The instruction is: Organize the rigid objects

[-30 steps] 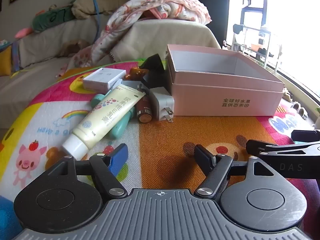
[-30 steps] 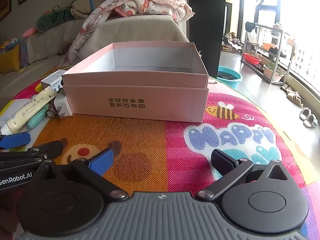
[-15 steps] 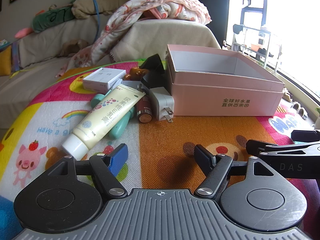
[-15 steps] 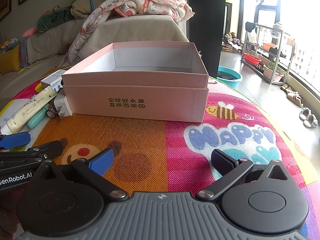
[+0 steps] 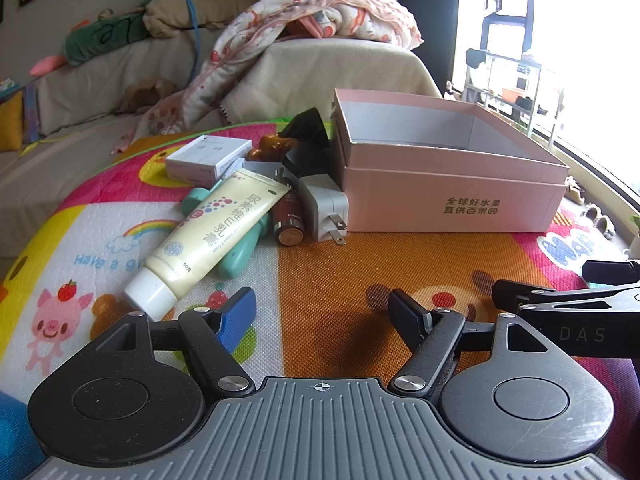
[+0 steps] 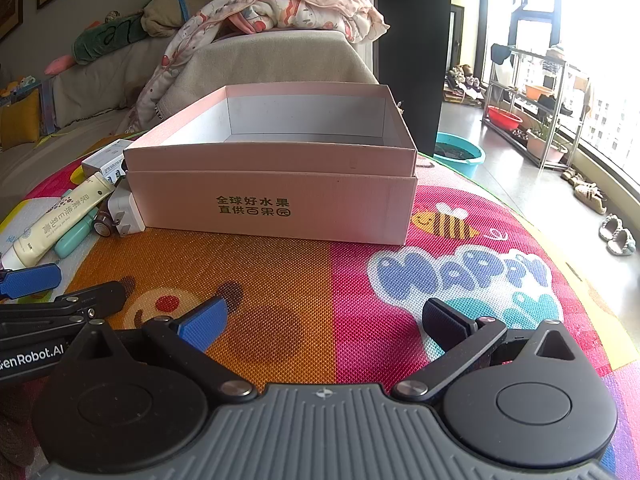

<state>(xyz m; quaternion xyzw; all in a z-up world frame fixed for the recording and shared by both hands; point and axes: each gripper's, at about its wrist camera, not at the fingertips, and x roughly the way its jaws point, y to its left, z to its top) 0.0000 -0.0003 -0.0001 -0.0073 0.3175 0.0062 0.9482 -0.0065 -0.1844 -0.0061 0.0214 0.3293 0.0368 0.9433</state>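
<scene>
You are holding the left gripper (image 5: 322, 310) and right gripper (image 6: 324, 322) low over the play mat (image 6: 304, 280), fingers spread apart, gripping nothing. The cream tube (image 5: 212, 236), charger plug (image 5: 325, 210) and battery (image 5: 289, 220) are lying just left of the open pink box (image 6: 276, 200).

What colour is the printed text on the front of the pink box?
Dark olive green on the pink box, clearest in the right wrist view.

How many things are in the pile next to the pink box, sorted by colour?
White: 3 (small carton, cream tube, plug adapter)
Teal: 1 (plastic item under the tube)
Dark red: 1 (battery)
Brown: 1 (small figure)
Black: 1 (black object)
Total: 7
</scene>
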